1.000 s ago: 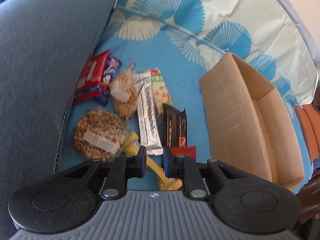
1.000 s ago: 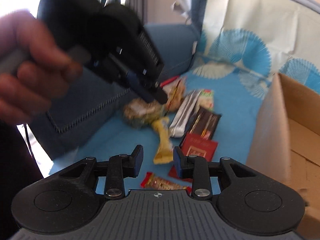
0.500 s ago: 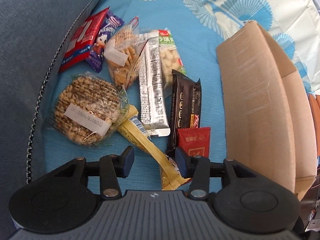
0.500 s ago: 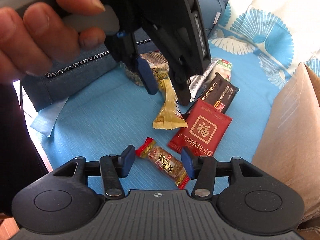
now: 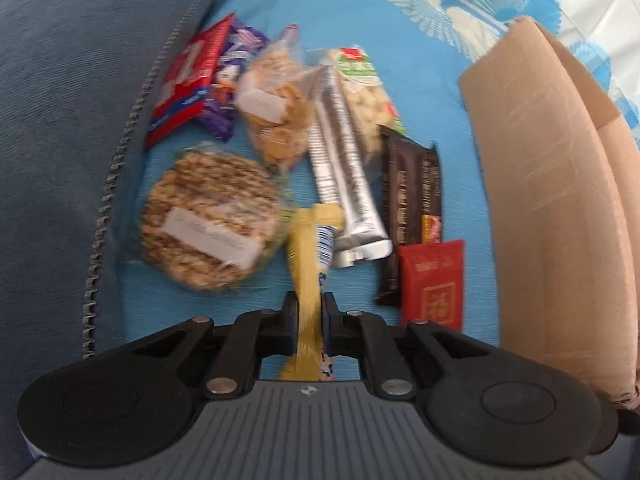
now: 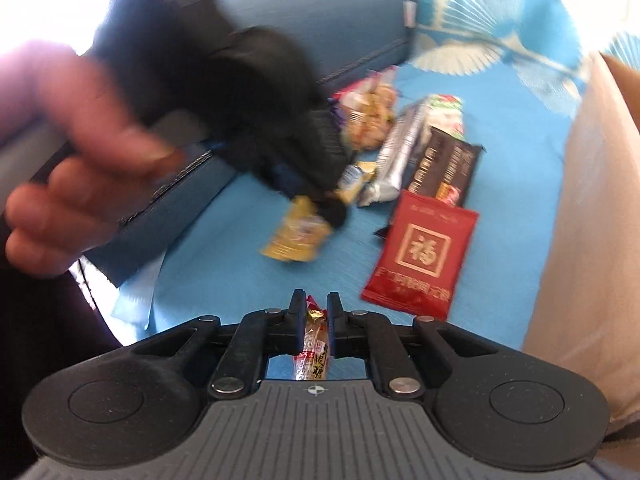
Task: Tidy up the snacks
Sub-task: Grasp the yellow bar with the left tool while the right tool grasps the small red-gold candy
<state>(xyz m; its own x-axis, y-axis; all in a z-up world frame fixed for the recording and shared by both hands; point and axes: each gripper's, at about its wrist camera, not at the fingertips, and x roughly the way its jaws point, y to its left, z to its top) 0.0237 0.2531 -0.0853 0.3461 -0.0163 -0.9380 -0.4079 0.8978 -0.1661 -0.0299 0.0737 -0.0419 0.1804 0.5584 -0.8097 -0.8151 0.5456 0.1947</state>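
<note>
1. Standing on its side at the right of the blue patterned cloth [image 5: 256,320], the cardboard box [image 5: 552,208] has its open mouth within easy reach of the snack pile, which suggests it is the place the snacks are meant to go.
2. A blue cushion [image 5: 72,120] borders the pile on the left, so the packets sit penned between cushion and box.
3. Most snacks lie loose and flat: a round puffed-grain cake [image 5: 208,216] in clear wrap with a white label, a silver bar [image 5: 344,184], a dark brown bar [image 5: 412,204], and a red packet [image 5: 434,284] with gold print just beside the box.
4. The left gripper [image 5: 309,312] has just closed and now clenches the long yellow sachet [image 5: 310,256] near its lower end; the sachet runs forward toward the silver bar, and its blue-and-white patch shows.
5. The right gripper [image 6: 316,320] has likewise just closed, pinching a small red-and-gold candy [image 6: 314,344] lengthwise between its pads, apart from the pile.
6. With 2 grips made, both picks look ready for the box.
</note>
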